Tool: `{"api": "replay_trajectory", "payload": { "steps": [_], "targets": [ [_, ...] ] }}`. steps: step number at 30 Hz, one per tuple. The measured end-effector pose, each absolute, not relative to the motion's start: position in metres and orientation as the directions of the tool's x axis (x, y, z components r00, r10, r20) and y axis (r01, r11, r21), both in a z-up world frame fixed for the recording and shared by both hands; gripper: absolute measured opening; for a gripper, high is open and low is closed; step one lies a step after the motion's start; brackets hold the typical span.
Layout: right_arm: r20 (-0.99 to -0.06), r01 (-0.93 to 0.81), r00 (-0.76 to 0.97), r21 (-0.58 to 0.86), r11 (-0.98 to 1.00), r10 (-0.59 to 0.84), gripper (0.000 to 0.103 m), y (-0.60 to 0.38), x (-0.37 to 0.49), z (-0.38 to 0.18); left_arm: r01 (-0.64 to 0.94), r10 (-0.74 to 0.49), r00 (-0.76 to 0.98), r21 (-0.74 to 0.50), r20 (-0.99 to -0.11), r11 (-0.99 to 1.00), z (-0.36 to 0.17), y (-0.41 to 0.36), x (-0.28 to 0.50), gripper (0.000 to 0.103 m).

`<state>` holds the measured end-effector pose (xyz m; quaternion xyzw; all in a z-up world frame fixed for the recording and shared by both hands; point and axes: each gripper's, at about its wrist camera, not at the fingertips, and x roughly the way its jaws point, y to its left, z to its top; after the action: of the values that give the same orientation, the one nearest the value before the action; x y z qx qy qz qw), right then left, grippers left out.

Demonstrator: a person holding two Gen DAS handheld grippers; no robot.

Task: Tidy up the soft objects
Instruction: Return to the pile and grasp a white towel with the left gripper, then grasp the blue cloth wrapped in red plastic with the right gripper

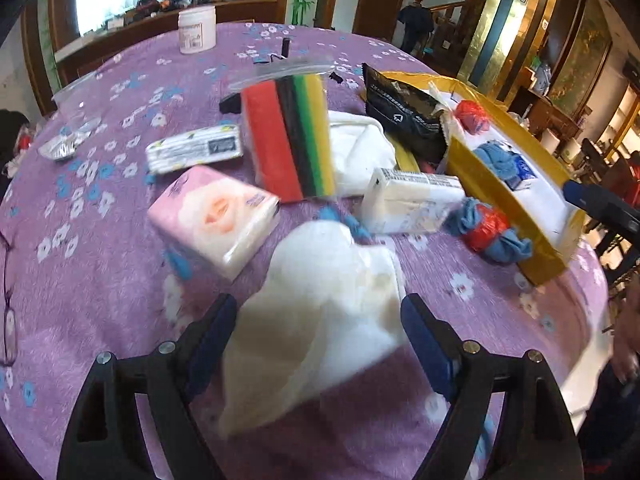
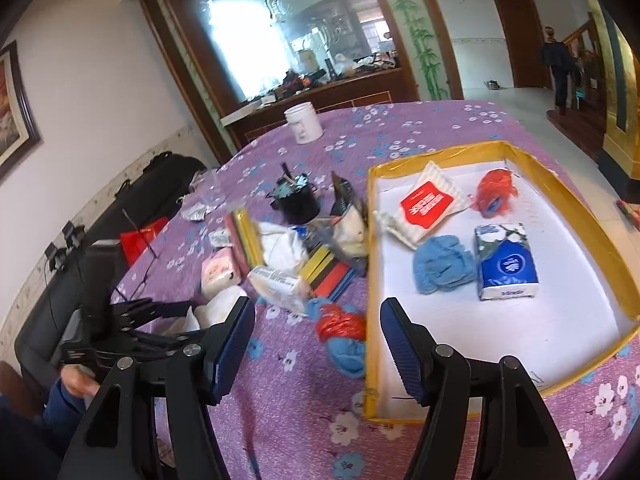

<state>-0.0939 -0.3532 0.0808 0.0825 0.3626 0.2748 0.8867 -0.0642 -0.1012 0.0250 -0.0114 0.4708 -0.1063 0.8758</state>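
I see left hand-held gripper point(image 1: 320, 344) released around white tissue pack point(image 1: 320, 312) | right hand-held gripper point(image 2: 318, 344) released, empty, over table point(image 2: 280, 420) beside tray point(image 2: 600, 240)

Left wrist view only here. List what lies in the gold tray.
Observer: Four things lie in the tray: a red-labelled pack, a red bundle, a blue cloth and a blue tissue pack.
Operator: Report the right gripper.
Observer: The right gripper is open and empty, near the tray's near left corner.
Operator: Name the black thing behind the sponges.
Observer: It is a black cup with items standing in it.
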Motion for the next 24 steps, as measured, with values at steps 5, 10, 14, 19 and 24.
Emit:
{"api": "replay_trajectory", "payload": {
  "steps": [5,10,14,19,24],
  "targets": [
    [-0.641,-0.455,0.573,0.269,0.849,0.511,0.070,-0.342,-0.096,0.080,0.179,-0.109,0.575,-0.006,-0.811,0.984,0.012,-0.118,-0.052,0.030],
    [-0.713,-0.559,0.534,0.105,0.822,0.455,0.070,-0.312,-0.097,0.074,0.186,-0.145,0.608,-0.038,-0.780,0.982,0.019,-0.110,-0.060,0.017],
    [-0.769,-0.601,0.513,-0.007,0.799,0.380,0.050,-0.291,-0.083,0.063,0.179,-0.175,0.605,-0.081,-0.777,0.980,0.024,-0.099,-0.064,0.017],
    [-0.835,-0.643,0.491,-0.153,0.750,0.250,0.047,-0.272,-0.062,0.041,0.182,-0.192,0.626,-0.098,-0.756,0.978,0.034,-0.094,-0.068,0.017],
    [-0.836,-0.659,0.517,-0.252,0.708,0.184,0.037,-0.255,-0.072,0.023,0.187,-0.210,0.635,-0.116,-0.743,0.975,0.037,-0.091,-0.071,0.017]
  ]
}}
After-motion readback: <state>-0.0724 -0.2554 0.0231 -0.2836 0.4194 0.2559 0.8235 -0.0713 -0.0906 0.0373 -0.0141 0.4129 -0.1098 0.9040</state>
